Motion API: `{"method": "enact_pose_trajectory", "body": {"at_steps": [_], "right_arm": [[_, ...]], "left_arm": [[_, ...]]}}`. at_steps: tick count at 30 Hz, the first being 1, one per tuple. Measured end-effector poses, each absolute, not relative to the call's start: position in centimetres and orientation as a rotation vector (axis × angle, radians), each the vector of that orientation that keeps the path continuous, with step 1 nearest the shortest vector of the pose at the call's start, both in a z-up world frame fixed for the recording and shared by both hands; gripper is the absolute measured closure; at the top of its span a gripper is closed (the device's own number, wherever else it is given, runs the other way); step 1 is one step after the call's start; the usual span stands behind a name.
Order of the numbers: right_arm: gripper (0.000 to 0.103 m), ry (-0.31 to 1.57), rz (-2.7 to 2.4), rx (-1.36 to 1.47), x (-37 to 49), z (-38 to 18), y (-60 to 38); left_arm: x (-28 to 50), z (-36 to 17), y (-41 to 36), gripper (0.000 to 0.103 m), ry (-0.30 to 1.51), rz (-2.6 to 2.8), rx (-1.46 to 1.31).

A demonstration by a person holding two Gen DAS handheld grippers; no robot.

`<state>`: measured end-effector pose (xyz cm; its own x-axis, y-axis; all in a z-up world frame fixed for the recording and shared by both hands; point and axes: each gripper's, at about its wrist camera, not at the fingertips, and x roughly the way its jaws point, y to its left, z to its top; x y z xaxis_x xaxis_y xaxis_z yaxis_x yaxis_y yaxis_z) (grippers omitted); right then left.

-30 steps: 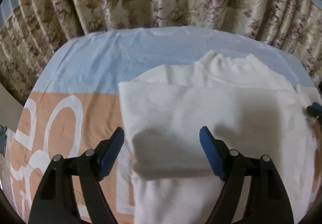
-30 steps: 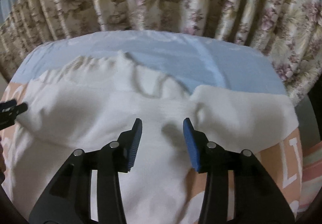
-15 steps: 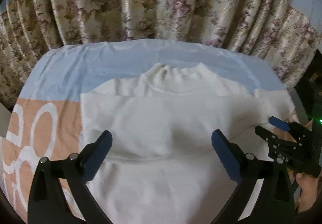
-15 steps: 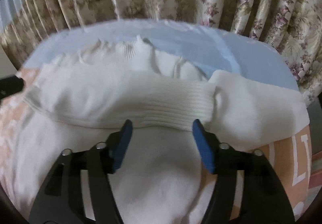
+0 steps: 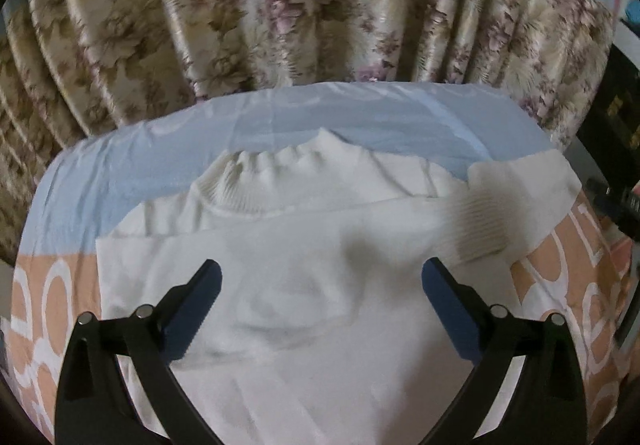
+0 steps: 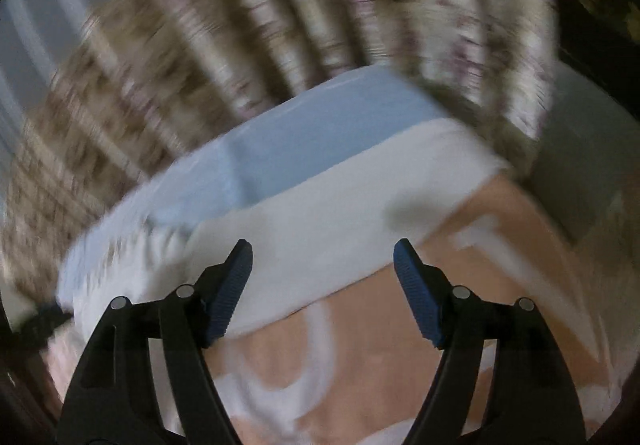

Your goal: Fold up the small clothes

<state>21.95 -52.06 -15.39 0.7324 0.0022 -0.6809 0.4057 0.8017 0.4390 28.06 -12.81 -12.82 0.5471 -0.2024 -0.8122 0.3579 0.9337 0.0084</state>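
Observation:
A white knit sweater (image 5: 304,265) lies on the bed, ribbed collar (image 5: 260,181) towards the curtain, with a sleeve folded across its chest and the ribbed cuff (image 5: 480,229) at the right. My left gripper (image 5: 320,285) hovers open above the sweater's middle, nothing between its blue pads. In the blurred right wrist view, my right gripper (image 6: 322,277) is over the sweater's right part (image 6: 320,217) and the orange sheet; its jaws are opening and hold nothing. The right gripper's tip (image 5: 612,201) shows at the right edge of the left wrist view.
The bed sheet is pale blue (image 5: 160,157) at the far side and orange with white letters (image 5: 568,265) nearer. A floral curtain (image 5: 304,5) hangs right behind the bed. Dark furniture (image 5: 616,113) stands at the right.
Both grippers opened wider and let the sleeve lie across the chest. The left gripper slid right over the sweater; the right gripper swung off to the sweater's right edge and rolled.

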Motion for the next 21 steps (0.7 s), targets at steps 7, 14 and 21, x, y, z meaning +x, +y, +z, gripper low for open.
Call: {"method": "enact_pose_trajectory", "body": {"at_steps": [7,14,21], "right_arm": [[0.035,0.674,-0.349,0.866,22.6,-18.5,-60.9],[0.044,0.675,-0.390,0.955,23.8,-20.5,-63.4],[0.071,0.706,-0.468,0.857,25.5,-21.2,-63.3]], "left_arm": [[29.0,-13.1,-14.5,0.002,0.936,-0.347,0.183],[29.6,-13.8,-14.1,0.002,0.958,-0.325,0.186],[29.9,-14.1,-12.6,0.002,0.973,-0.306,0.157]]}}
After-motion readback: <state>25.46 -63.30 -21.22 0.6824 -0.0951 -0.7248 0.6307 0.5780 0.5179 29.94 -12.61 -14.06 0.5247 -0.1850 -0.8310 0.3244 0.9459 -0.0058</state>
